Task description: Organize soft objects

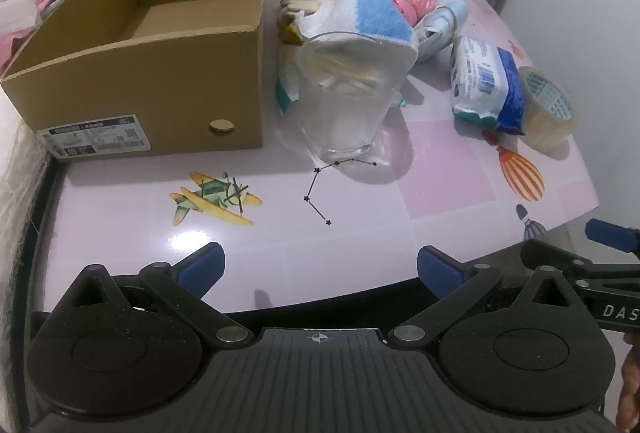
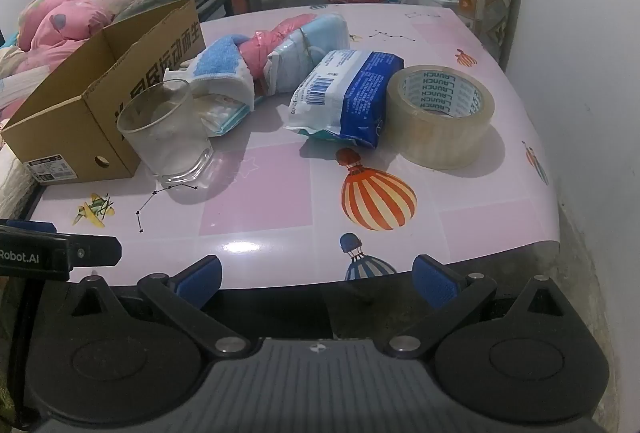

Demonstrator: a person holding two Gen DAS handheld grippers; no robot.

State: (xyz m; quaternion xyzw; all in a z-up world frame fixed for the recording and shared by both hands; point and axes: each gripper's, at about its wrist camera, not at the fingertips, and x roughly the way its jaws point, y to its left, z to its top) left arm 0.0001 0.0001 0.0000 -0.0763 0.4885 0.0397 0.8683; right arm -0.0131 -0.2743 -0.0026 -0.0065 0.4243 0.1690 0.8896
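Observation:
An open, empty cardboard box [image 1: 160, 73] stands at the table's left; it also shows in the right wrist view [image 2: 96, 113]. Right of it lies a pile of soft things: a blue and white towel [image 1: 372, 21] [image 2: 224, 69], a pink bundle [image 1: 412, 3] [image 2: 276, 37], a light blue packet [image 2: 316, 45] and a blue and white tissue pack [image 1: 484, 85] [image 2: 348, 93]. My left gripper [image 1: 320, 269] is open and empty at the table's near edge. My right gripper [image 2: 318, 273] is open and empty at the near edge too.
A clear glass [image 1: 352, 93] [image 2: 168, 133] stands in front of the pile, next to the box. A roll of clear tape [image 1: 548, 109] [image 2: 440, 117] lies at the right. A bed with pink bedding [image 2: 60, 21] is beyond the box. A wall [image 2: 580, 73] is at the right.

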